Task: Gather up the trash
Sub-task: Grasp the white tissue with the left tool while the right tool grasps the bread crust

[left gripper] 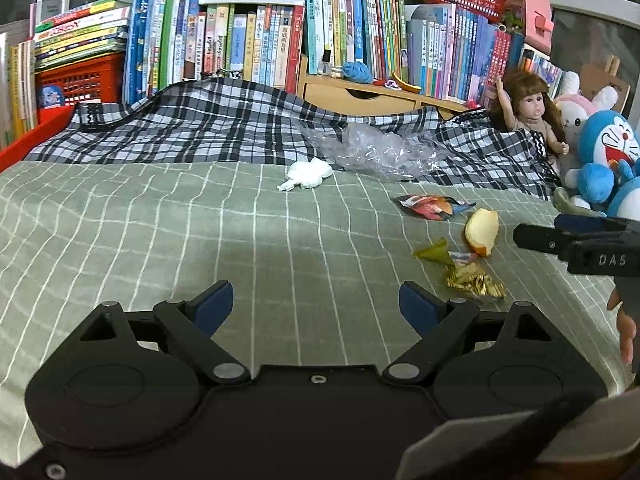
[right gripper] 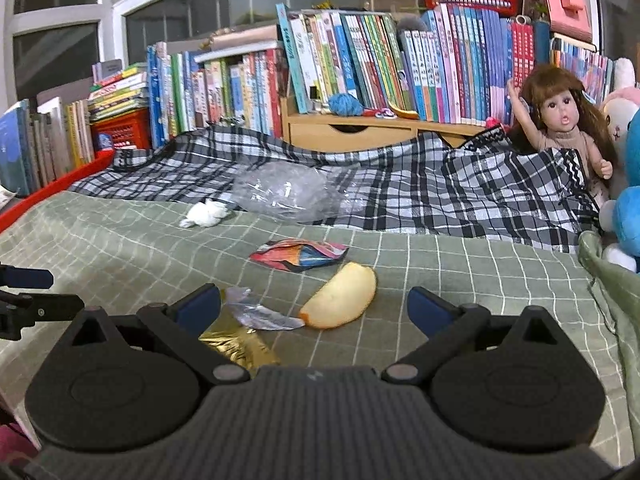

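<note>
The one marking that reads clearly is "DAS", in pale capital letters on the black body of the right gripper [left gripper: 532, 236] at the right edge of the left wrist view. The spines of the books [left gripper: 256, 44] along the far edge of the bed carry printed characters, too small and blurred to read. The print on the colourful snack wrapper [right gripper: 300, 255] is likewise illegible.

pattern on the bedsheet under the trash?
Green sheet with thin white grid lines; clearest in left wrist view.
</note>
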### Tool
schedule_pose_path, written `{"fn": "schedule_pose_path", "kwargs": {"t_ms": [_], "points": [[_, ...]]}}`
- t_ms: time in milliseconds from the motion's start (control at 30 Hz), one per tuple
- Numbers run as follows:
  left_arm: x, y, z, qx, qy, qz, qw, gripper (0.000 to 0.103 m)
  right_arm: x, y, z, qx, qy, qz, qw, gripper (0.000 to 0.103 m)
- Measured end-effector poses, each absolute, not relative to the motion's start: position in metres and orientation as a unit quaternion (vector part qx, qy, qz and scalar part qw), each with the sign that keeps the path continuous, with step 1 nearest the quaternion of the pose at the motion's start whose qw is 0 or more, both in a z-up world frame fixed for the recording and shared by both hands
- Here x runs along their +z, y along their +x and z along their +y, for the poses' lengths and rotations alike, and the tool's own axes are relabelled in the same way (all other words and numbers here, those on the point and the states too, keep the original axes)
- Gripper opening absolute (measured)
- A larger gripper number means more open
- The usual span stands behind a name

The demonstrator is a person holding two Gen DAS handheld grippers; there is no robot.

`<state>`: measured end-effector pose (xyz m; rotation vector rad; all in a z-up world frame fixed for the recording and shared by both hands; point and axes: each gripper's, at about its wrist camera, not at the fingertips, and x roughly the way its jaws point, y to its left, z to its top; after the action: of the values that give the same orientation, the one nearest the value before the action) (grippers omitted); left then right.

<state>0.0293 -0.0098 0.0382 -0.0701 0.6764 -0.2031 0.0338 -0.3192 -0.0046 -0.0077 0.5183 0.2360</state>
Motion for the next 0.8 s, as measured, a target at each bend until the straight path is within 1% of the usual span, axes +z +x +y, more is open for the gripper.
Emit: {"fn": "schedule_pose_path", "kwargs": {"t_ms": [267,367,567,800], "points": [[0.036,0.074,-0.023,-0.113,-0.050,0.330,0.936,0.090,-0.015,0.060,-0.324,0.093,-0.005,0.261,0.961,0.103],[0.034,0.105,-0.021,-0.081,-0.058,0.327,0.940,0.090,-0.019,0.072,-0.329,0.083,0.004,0.267,0.960,0.102],[0.024,0.170,-0.014,-0.041,-0.107,0.329,0.937,0.091,-0.032,0.084,-0.328,0.088,0.000,0.274,0.958,0.100],[-0.001,0.217,-0.033,-0.016,-0.095,0.345,0.934,0.091,-0.042,0.097,-0.320,0.100,-0.015,0.272,0.957,0.098]]}}
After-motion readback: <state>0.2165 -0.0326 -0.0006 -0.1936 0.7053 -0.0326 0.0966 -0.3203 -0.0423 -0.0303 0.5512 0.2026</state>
